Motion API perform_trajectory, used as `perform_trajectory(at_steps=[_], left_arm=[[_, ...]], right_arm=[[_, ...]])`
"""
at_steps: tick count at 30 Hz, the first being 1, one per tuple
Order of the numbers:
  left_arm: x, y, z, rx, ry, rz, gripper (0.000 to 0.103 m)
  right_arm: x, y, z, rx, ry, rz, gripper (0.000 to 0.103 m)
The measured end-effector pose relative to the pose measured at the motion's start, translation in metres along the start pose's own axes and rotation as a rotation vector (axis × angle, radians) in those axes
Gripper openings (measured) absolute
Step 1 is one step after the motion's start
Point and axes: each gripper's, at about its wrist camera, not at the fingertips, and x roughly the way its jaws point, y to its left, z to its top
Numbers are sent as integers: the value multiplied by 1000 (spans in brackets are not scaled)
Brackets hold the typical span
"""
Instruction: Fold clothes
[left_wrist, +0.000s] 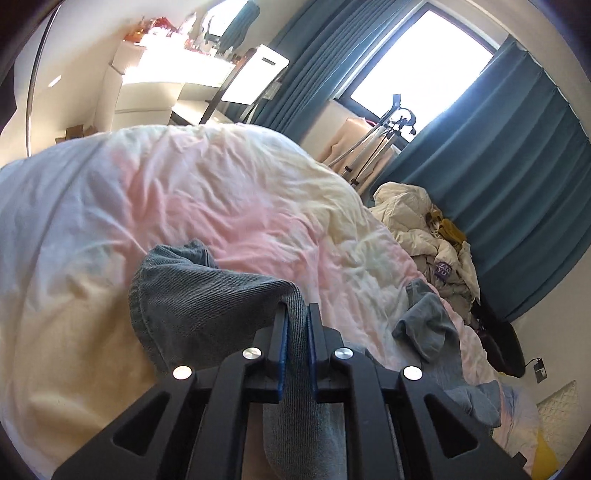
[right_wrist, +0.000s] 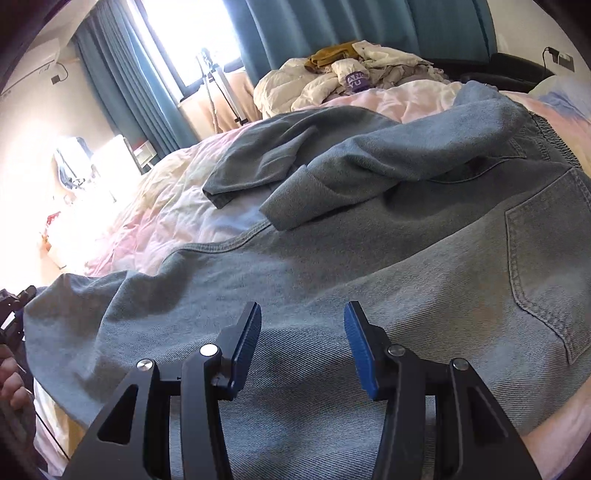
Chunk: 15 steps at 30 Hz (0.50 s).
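Note:
A pair of light blue jeans lies spread on the bed, back pocket up, with a blue-grey sweatshirt crumpled on its far side. My right gripper is open and empty, hovering just above the jeans. My left gripper is shut on a fold of the jeans' denim, holding it lifted above the pastel duvet. A bit of the sweatshirt shows to its right.
A pile of cream and mustard clothes lies at the far side of the bed, also in the left wrist view. Teal curtains, a tripod and a white desk stand beyond the bed.

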Motion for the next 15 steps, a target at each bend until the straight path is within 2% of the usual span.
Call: perform_trajectory(at_steps=[3, 6, 7, 11, 13, 15], left_arm=[[10, 14, -4, -49, 78, -2, 13], [12, 28, -10, -106, 147, -16, 21], [6, 35, -12, -138, 167, -32, 28], [-16, 78, -19, -388, 233, -138, 58], [-21, 102, -26, -545, 242, -196, 66], [-17, 119, -36, -665, 247, -209, 69]], right_arm=[[7, 2, -4, -21, 30, -14, 47], [8, 0, -5, -17, 37, -9, 47], [7, -1, -4, -12, 36, -4, 47], [2, -3, -3, 9, 32, 24, 47], [-1, -4, -3, 13, 30, 35, 47], [-3, -5, -3, 19, 32, 43, 47]])
